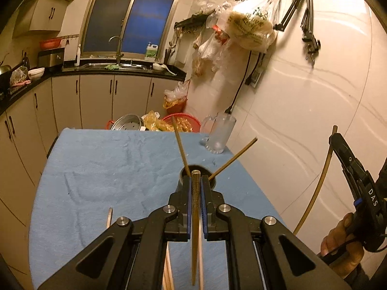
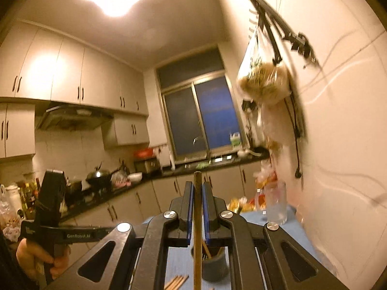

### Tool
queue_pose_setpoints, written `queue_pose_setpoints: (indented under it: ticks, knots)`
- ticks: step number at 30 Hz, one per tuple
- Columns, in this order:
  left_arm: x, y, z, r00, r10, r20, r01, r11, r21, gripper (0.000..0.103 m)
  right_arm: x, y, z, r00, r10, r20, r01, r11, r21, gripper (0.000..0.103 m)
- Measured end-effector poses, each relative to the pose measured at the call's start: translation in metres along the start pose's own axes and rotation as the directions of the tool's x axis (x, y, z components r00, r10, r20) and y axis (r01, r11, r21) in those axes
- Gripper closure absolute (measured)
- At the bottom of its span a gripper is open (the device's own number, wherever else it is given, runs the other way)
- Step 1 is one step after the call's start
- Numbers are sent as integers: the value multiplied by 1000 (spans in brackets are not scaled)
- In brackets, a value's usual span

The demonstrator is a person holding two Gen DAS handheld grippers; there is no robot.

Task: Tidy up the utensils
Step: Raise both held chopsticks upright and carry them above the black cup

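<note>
In the left wrist view my left gripper (image 1: 196,180) is shut on a dark patterned chopstick (image 1: 195,229), its top end just in front of a dark round holder (image 1: 212,181) on the blue cloth (image 1: 108,169). Two chopsticks (image 1: 180,145) lean out of the holder. At the right edge a hand carries my right gripper (image 1: 335,137), shut on another chopstick (image 1: 314,193). The right wrist view shows that gripper (image 2: 197,184) pointing level across the kitchen, gripping its chopstick (image 2: 197,229) above the holder (image 2: 215,265).
A glass mug (image 1: 219,133) stands at the table's far right corner by the wall. One loose chopstick (image 1: 109,217) lies on the cloth at the left, and several more (image 2: 177,281) lie near the holder. Baskets and a steel pot (image 1: 128,123) sit beyond the table.
</note>
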State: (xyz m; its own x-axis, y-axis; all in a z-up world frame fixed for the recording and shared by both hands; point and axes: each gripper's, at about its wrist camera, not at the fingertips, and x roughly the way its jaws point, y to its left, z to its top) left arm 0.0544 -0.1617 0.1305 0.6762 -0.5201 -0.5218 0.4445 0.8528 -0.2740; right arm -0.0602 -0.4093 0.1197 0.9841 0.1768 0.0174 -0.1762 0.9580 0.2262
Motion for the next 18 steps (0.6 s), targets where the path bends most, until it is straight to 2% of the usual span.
queue_pose_setpoints:
  ticks: [6, 18]
  knots:
    - [1, -7, 21, 999, -6, 37, 6, 1000, 16, 96, 12, 4, 12, 999, -10, 44, 11, 1000, -22, 95]
    - [20, -16, 85, 992, 0, 128, -8, 998, 62, 96, 73, -6, 14, 999, -15, 38, 16, 999, -27, 95]
